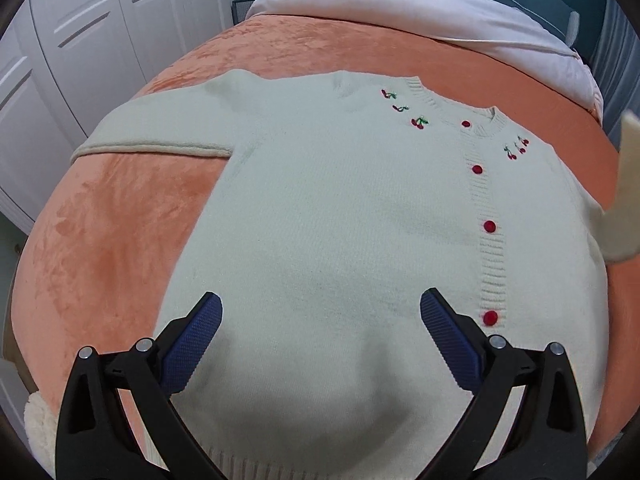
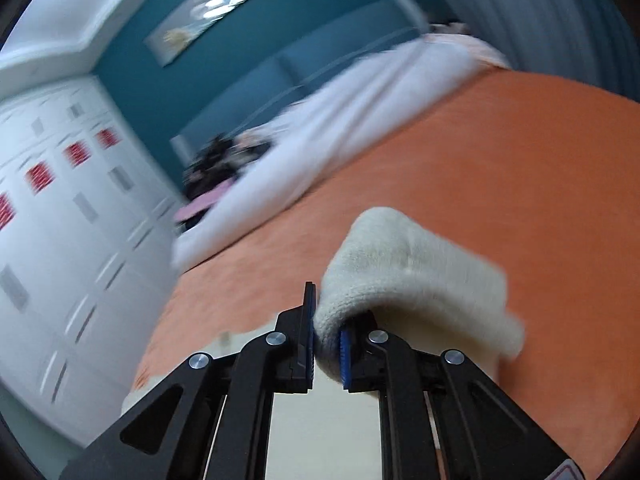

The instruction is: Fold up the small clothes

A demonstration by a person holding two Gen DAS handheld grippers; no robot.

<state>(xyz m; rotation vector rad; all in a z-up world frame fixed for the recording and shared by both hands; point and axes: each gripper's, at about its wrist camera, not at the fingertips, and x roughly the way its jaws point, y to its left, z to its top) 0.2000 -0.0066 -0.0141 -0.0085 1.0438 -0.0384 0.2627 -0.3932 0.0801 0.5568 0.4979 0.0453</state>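
Right fingers (image 2: 306,344) on sleeve (image 2: 404,276) (edge)

orange bed (image 1: 120,216) carries cream cardigan (image 1: 340,220), white duvet (image 1: 420,12).

Cardigan's (image 1: 340,220) hem behind tongs (image 1: 320,332)

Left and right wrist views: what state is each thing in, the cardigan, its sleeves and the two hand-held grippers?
Cardigan: spread flat on the orange blanket, buttoned.
Left sleeve: lying flat, stretched outward.
Right sleeve cuff: lifted, pinched.
Left hand-held gripper: open, over the cardigan's lower part.
Right hand-held gripper: shut on the cuff.
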